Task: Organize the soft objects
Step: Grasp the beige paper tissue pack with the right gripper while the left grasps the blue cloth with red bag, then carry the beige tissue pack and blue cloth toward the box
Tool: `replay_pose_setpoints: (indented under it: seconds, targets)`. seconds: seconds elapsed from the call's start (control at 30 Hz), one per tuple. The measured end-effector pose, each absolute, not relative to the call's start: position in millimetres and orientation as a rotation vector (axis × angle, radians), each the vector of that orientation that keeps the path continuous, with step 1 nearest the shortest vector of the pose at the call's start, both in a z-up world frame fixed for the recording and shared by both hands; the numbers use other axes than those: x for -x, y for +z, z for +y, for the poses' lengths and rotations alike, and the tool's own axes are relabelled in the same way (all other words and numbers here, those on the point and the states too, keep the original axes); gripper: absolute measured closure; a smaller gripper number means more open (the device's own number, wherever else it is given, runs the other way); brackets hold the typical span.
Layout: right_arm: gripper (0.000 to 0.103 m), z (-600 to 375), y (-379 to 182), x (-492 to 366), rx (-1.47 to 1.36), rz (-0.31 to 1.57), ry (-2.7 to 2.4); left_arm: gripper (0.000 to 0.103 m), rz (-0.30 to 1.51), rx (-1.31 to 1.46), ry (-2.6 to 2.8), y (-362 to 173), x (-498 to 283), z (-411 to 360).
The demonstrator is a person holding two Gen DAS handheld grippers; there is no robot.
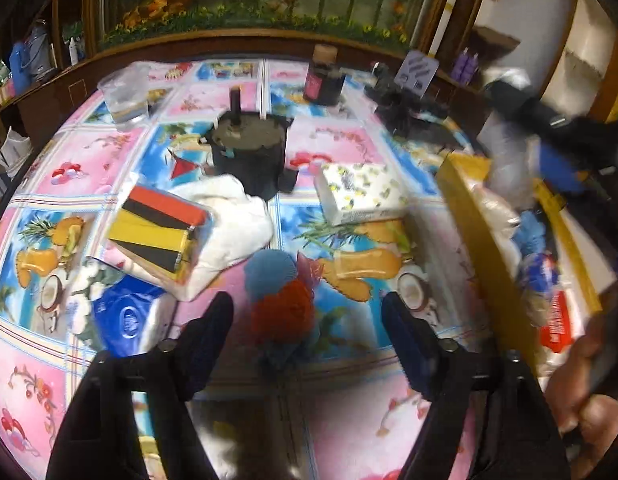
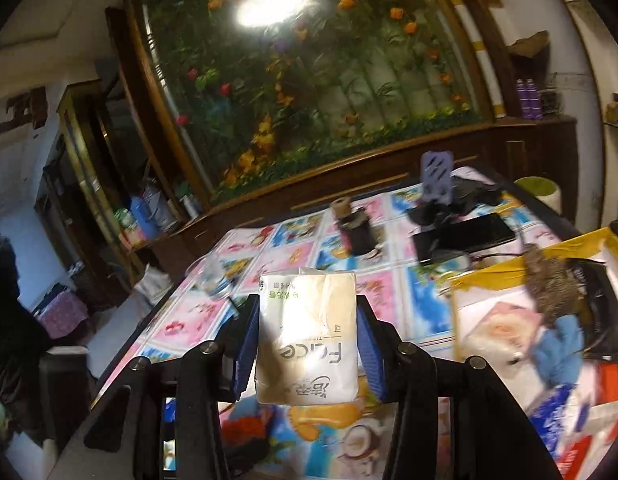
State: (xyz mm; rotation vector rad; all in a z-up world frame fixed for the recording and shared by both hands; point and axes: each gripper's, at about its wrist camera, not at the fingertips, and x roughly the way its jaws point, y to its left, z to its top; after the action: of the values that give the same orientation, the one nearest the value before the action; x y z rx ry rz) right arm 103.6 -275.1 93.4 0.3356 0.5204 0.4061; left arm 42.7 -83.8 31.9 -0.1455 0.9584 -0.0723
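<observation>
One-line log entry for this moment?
right tongs: gripping tissue pack, lifted | left tongs: open above mesh scrubbers | yellow box: partly filled

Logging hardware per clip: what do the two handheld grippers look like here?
Both match: the left gripper and right gripper have black angular plastic arms with round silver pivot bolts, and flat jaws faced with ribbed blue pads. No cables or markings show. A bare hand appears at the left view's edge, no sleeve visible.

Table [image 1: 349, 148] in fruit-print cloth carries sponges [image 1: 157, 232], tissue packs [image 1: 361, 192], yellow box [image 1: 481, 232]
</observation>
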Motion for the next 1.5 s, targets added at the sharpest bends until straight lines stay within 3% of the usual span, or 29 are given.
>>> replay_pose_setpoints:
  seconds: [0.03,0.1,0.23,0.6,0.9,1.5]
  targets:
    - [0.054,-281,93,-105,-0.358,0.528,0.402,0.056,0.983,0.136,-0.060,26,-48,-86]
    - [0.054,-292,88,-110,-0.419,0.560,0.405,0.066,1.033,0.137,-0.047,15,-59,-86]
    - [0.054,-299,83,-113,-0.468,0.605,0.431,0.069,0.986,0.101,-0.013,14,-59,-87]
    - [0.054,-262,62,-114,-0.371,0.719,0.519,0.070,0.834,0.128,-0.071,38,-45,-83]
    - [0.054,-259,53,-116,-0.367,0.758,0.522,0.070,0.813,0.195,-0.057,45,-45,-68]
    - [0.054,-318,88,-112,-0.503,0.617,0.478,0.070,0.699,0.233,-0.130,64,-38,-91]
